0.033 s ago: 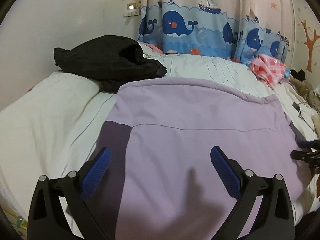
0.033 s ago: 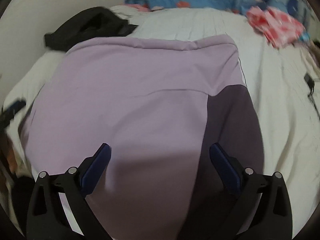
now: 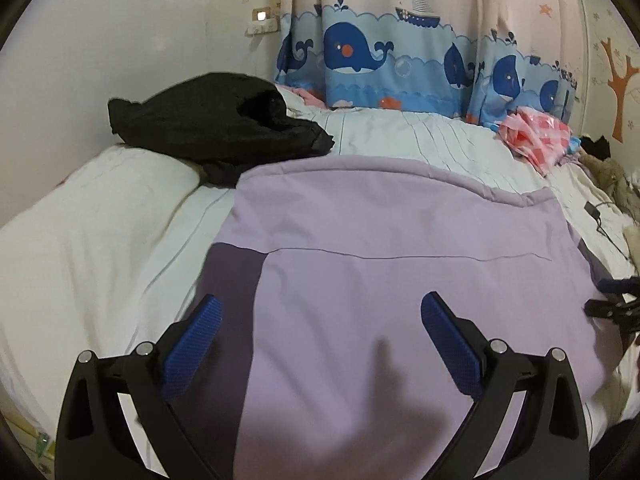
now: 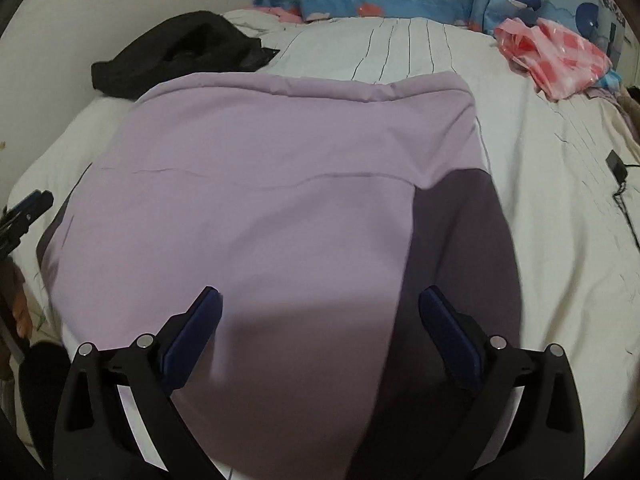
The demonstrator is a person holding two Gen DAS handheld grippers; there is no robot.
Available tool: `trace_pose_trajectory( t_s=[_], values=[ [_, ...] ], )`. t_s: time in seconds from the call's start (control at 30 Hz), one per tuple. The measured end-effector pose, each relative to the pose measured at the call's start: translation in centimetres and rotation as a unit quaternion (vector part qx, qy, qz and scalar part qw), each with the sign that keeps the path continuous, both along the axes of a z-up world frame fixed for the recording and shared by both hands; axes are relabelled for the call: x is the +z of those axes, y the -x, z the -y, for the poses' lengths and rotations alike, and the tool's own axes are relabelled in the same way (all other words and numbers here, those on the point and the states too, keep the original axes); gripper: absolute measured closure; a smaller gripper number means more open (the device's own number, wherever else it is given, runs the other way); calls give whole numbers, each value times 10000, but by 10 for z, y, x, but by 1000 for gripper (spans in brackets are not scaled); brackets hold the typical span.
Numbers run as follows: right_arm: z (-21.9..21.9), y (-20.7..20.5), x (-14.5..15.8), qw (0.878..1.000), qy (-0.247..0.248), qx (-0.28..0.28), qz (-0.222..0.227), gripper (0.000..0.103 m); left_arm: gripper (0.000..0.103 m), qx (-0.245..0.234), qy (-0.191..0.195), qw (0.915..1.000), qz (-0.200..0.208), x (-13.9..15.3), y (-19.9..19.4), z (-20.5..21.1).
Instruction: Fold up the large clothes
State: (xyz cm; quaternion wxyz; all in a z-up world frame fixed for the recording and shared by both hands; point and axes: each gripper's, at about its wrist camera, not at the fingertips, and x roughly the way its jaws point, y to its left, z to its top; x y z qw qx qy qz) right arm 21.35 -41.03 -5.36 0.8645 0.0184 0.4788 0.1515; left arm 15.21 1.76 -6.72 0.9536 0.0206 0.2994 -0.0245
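A large lilac garment (image 3: 400, 240) lies spread flat on the white bed (image 3: 100, 240), with a darker purple panel (image 3: 232, 276) at its left side. In the right wrist view the same garment (image 4: 260, 184) has the dark panel (image 4: 460, 248) on its right. My left gripper (image 3: 320, 312) is open and empty, just above the garment's near left part. My right gripper (image 4: 320, 304) is open and empty above the near right part. The right gripper's tips (image 3: 612, 304) show at the left wrist view's right edge.
A black garment (image 3: 212, 120) lies at the far left by the wall. A pink checked cloth (image 3: 536, 136) lies at the far right. A whale-print curtain (image 3: 380, 60) hangs behind the bed. A black cable with a plug (image 4: 620, 184) lies on the bed's right side.
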Motion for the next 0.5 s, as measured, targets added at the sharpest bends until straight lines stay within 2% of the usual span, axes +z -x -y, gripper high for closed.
trace_pose_trajectory(
  t_s=[0.17,0.33,0.5],
  values=[
    [6,41,22,9997,-227,108,7,7,7,-59,-251,9994,221,6,26,5],
    [22,72,12,9995,-170,-94,-261,7,7,-164,-345,9988,320,14,47,10],
    [45,92,-1,9976,-401,-342,-440,7,7,-256,-456,9974,501,26,72,15]
  ],
)
